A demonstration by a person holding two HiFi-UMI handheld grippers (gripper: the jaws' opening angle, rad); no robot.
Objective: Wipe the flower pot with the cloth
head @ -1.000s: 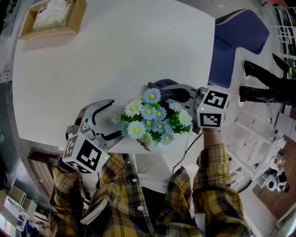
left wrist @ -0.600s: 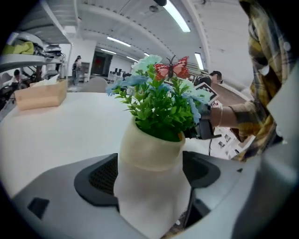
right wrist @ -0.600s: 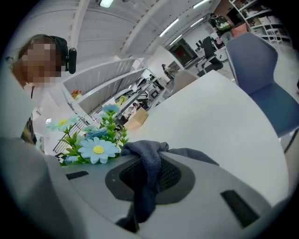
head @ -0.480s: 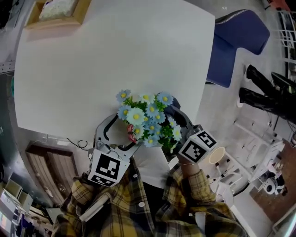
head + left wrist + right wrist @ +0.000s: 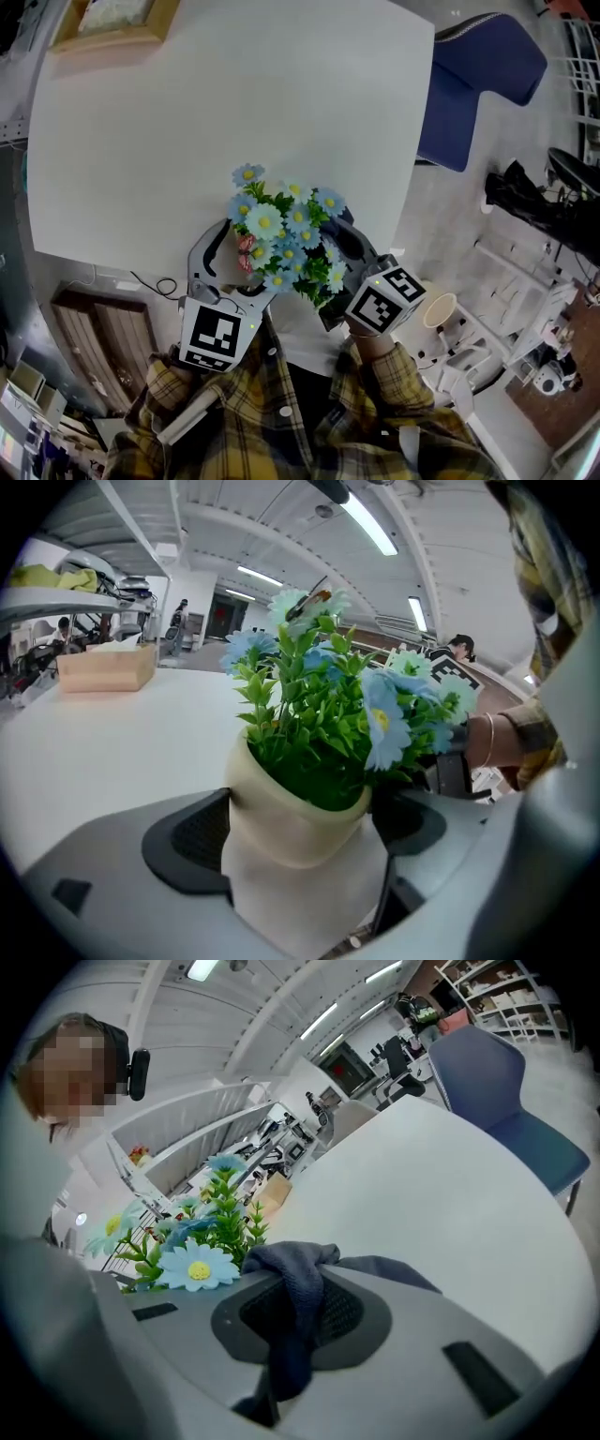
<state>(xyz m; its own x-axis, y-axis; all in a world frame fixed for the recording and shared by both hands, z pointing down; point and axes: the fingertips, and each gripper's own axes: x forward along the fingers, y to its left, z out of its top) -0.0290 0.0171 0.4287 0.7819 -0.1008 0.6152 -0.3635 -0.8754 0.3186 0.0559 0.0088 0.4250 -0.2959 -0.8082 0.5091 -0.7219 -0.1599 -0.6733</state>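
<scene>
The round white tabletop (image 5: 234,103) fills most of the head view. The task's thing sits at its near edge, close to our chest.

That thing is the cream, smooth-walled flower pot (image 5: 291,822), packed with green plastic foliage and pale blue artificial daisies (image 5: 281,239). We judge it to be light but top-heavy. It looks rigid, a little slippery on its glazed-looking wall, and liable to chip if knocked. The wall just under the flared rim is the place to hold it. The leaves are springy and would give no firm hold. We cannot tell whether its base rests on the tabletop or hangs clear of the edge.

The left gripper (image 5: 246,261) reaches in from our lower left and slants downward. The flower pot stands between its two dark pads, which lie against opposite sides of the wall. Its jaws are easing wider at this moment, so we rate the hold as loose.

The right gripper (image 5: 342,262) comes in from the lower right, just beside the blooms and also angled down. Both yellow plaid sleeves (image 5: 281,422) are tucked in close.

The dark blue-grey knitted cloth (image 5: 300,1288) is pinched between the right gripper's closed jaws, one fold bunched over the pad. It is soft and limp and should drape round the curved wall easily.
</scene>
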